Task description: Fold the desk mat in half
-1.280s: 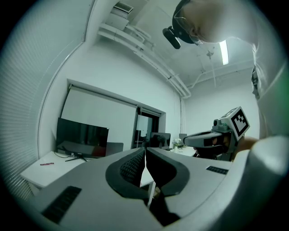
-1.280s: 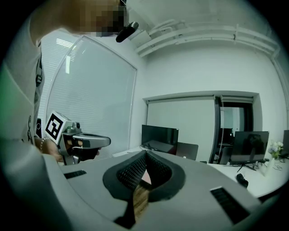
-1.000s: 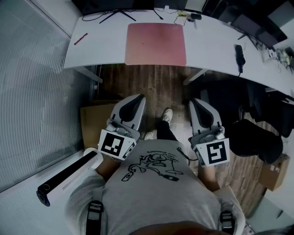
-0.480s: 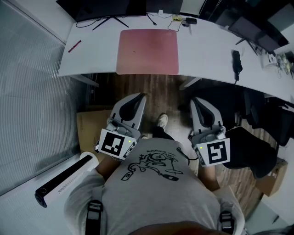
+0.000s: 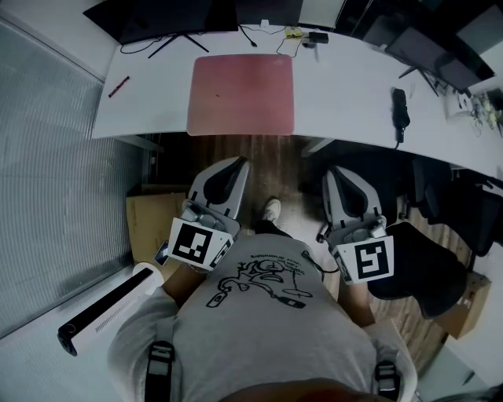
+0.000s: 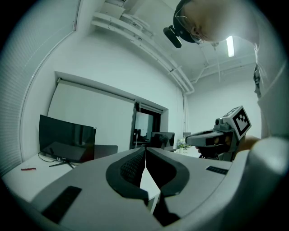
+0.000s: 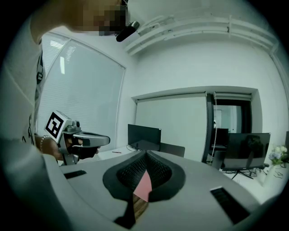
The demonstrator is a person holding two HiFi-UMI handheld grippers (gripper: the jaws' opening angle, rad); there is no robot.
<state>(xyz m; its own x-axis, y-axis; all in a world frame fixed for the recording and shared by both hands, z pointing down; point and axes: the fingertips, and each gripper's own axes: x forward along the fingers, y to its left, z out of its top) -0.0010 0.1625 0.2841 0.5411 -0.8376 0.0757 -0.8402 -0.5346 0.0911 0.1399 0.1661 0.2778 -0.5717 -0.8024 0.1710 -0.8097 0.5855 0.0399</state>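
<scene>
Pink mat (image 5: 240,94) beyond left tongs (image 5: 238,164), right tongs (image 5: 331,173)

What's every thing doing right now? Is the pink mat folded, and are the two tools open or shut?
desk mat: lying flat on the desk, not folded yet.
left tool: shut, holding nothing, short of the desk.
right tool: shut, holding nothing, short of the desk.
monitor: screen dark.
red pen: lying loose on the desk.
</scene>
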